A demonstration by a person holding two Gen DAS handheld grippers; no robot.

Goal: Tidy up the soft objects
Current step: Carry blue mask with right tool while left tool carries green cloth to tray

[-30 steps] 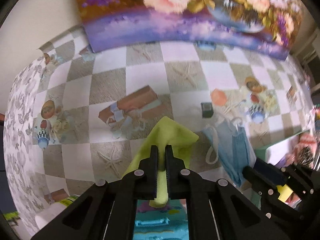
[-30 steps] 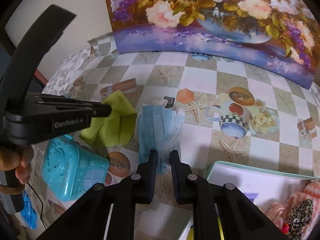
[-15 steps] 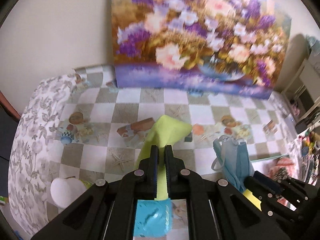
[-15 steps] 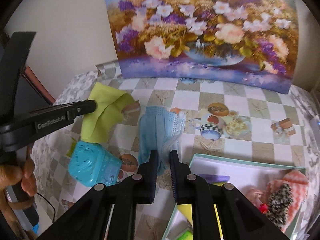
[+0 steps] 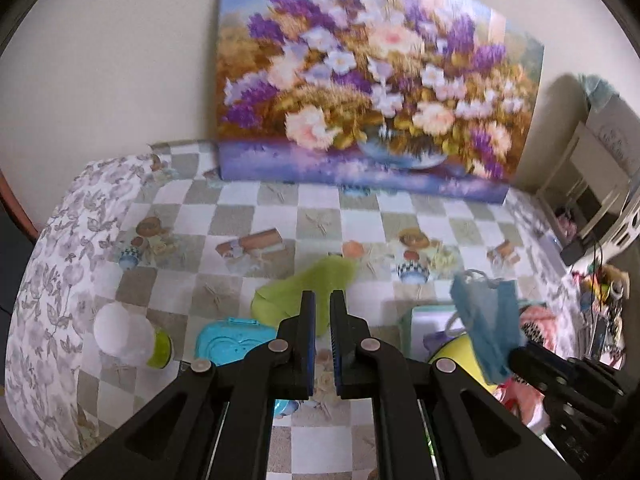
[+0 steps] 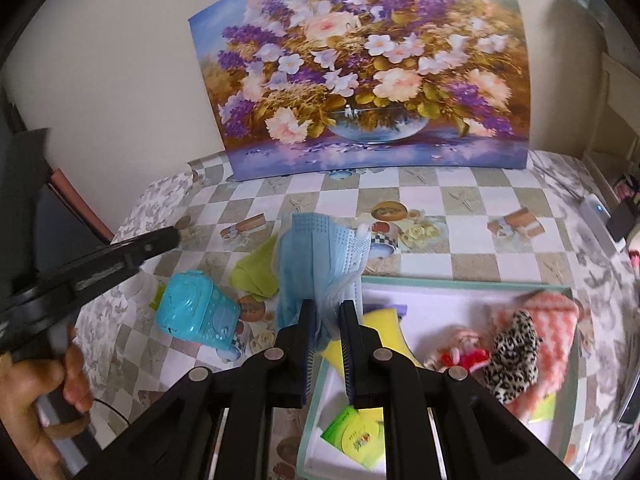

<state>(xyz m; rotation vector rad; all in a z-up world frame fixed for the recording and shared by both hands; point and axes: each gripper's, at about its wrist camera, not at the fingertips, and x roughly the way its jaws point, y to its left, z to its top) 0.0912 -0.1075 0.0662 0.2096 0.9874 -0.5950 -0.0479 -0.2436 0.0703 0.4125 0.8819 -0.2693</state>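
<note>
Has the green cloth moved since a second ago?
Yes. The cloth has left the left gripper and now lies on the table beside the teal box.

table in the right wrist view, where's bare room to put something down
Free: the checkered table strip between the painting and the tray; also the tray's white floor behind the yellow sponge. Crowded: the tray's right side with the pink knit and leopard piece, and the left front around the teal box and green cloth.

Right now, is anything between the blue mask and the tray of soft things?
Nothing visible blocks it. The blue mask hangs from the right claw at the left edge of the tray, which is open on top.
</note>
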